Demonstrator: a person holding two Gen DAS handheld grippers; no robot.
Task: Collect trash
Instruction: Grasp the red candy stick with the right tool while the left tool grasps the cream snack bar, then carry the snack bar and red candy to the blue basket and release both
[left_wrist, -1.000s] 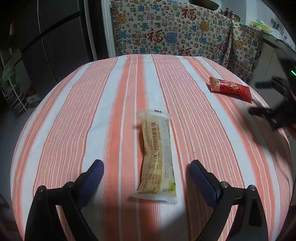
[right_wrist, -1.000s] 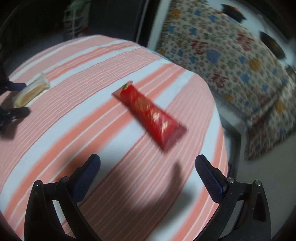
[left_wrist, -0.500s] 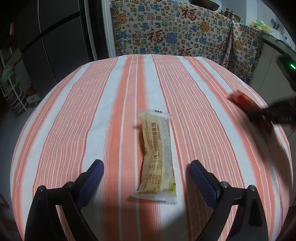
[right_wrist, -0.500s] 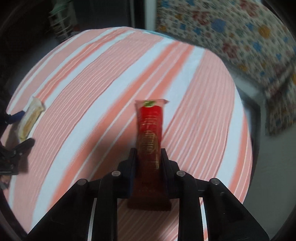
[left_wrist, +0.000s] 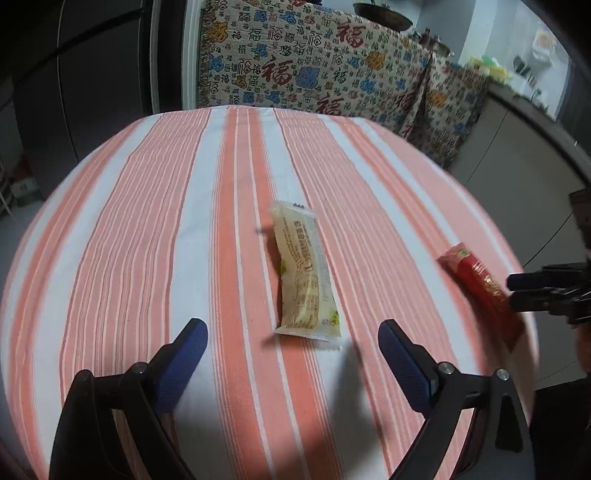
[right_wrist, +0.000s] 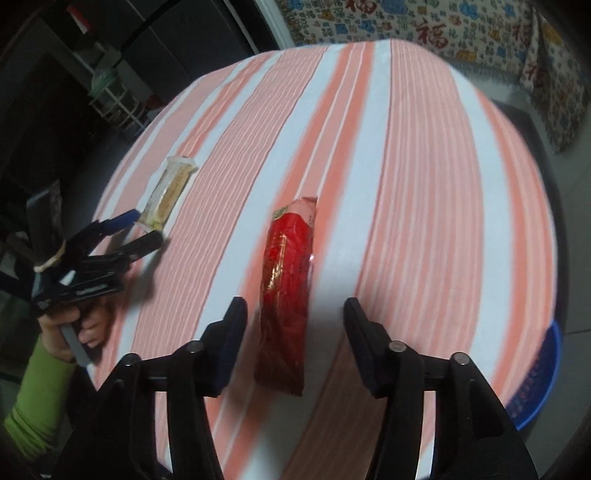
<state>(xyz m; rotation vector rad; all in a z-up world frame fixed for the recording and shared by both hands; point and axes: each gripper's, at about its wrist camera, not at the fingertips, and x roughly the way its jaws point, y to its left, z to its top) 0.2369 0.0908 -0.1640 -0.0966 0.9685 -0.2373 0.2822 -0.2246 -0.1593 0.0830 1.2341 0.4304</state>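
Right claw (right_wrist: 293, 332) stands half apart, its jaws just opened off the red wrapper (right_wrist: 286, 291), which lies loose between them on the striped tabletop (right_wrist: 424, 184). Best re-centre and close squarely across its width. Left claw (left_wrist: 291, 349) gapes before the yellow wrapper (left_wrist: 304, 273).
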